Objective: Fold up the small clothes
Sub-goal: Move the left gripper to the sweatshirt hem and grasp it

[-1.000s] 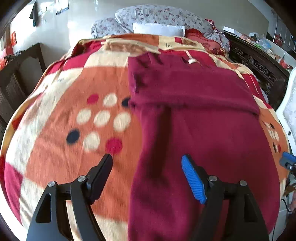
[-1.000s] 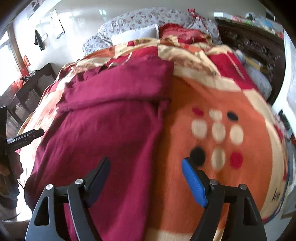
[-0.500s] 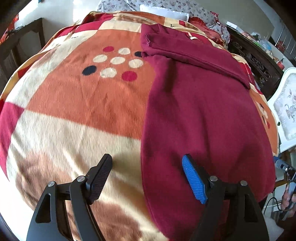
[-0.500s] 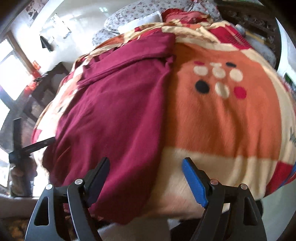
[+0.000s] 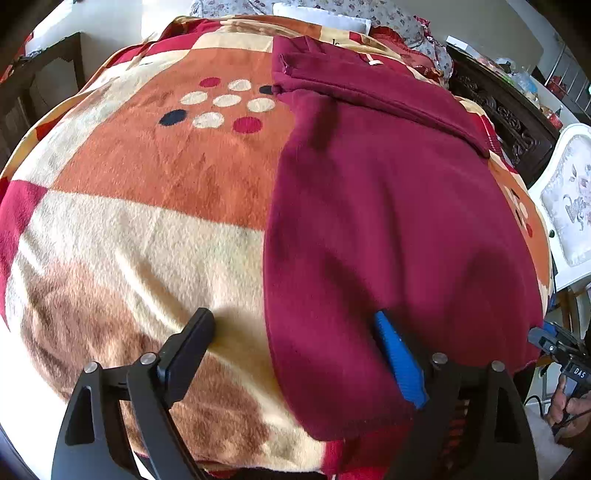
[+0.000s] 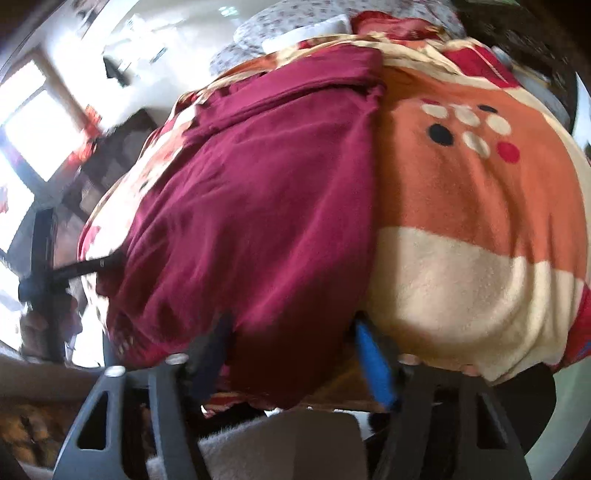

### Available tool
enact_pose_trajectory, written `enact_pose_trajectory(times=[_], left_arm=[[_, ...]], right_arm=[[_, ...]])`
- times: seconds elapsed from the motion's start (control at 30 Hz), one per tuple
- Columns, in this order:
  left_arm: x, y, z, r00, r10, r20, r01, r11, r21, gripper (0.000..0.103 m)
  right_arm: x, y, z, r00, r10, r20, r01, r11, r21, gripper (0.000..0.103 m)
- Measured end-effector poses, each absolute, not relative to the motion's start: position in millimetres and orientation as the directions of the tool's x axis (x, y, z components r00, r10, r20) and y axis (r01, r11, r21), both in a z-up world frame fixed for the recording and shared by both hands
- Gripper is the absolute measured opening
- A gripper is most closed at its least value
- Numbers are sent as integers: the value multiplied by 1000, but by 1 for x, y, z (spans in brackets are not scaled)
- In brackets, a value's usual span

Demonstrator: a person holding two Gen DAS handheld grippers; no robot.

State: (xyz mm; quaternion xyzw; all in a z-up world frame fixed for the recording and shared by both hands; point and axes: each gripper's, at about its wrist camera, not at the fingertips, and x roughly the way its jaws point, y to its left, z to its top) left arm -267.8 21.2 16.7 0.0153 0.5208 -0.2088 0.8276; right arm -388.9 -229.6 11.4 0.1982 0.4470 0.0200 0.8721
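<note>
While both pairs of tongs hang over the near end of the bed, each straddles one bottom corner of the maroon garment (image 5: 388, 221), which reads as the set-up for lifting the hem and folding it toward the far end. The left tongs (image 5: 295, 347) stand wide and are opening further, the black finger over bare blanket at about 7 o'clock in the left wrist view, the blue finger on the cloth at 5 o'clock, so the garment's left edge runs up between them without being pinched. The right tongs (image 6: 291, 350) are closing, with the garment's lower right corner between the fingers (the frame is blurred, so I cannot tell whether the pads press the fabric yet). The garment lies flat and lengthwise on the patterned blanket (image 5: 147, 221), its hem at the near edge of the bed, and a band is already folded across its far end toward 12 o'clock, probably a sleeve laid over the chest. Beyond it, at 12 o'clock, sit the pillows (image 5: 332, 11); a white chair (image 5: 569, 206) stands at 3 o'clock beside the bed.
</note>
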Motion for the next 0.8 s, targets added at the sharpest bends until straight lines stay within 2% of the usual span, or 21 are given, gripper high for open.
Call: enact_pose_trajectory(times=[0.13,0.27,0.47,0.8], left_arm=[[-273,23,17,359,-332,-872,367,910,-196,91],[-277,21,15,342,-335,-878,374,906,-200,99],[-279,10,11,350,-295,-889,398,906,-144,103],[-281,11,11,354,-295,-887,398,906,-143,103]], right_arm=[[-394,-242,7,621,262,-739,156,883,443,57],[-397,-252,1,642,325,-694,157,831,534,58],[-399,-251,0,647,332,-687,137,835,533,58],[-399,-250,0,645,327,-690,129,844,521,56]])
